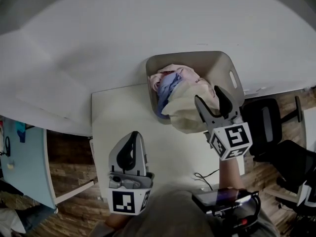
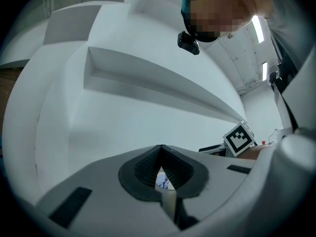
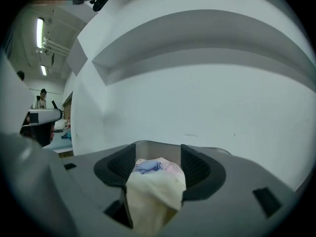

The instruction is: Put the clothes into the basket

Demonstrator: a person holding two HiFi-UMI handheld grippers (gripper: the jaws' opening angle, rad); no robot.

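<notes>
A grey basket stands at the far edge of the white table, with pink and blue clothes piled inside. A cream cloth lies on top of them and spills over the basket's near rim onto the table. My right gripper hovers over that cloth, jaws apart. In the right gripper view the cream cloth sits slack between the spread pads, and the basket wall shows behind it. Over bare tabletop at the near left, my left gripper is shut and holds nothing; its pads meet in its own view.
A black office chair stands right of the table on the wooden floor. A thin cable lies at the table's near edge. A light blue table with small items is at the far left. White curved walls rise behind the basket.
</notes>
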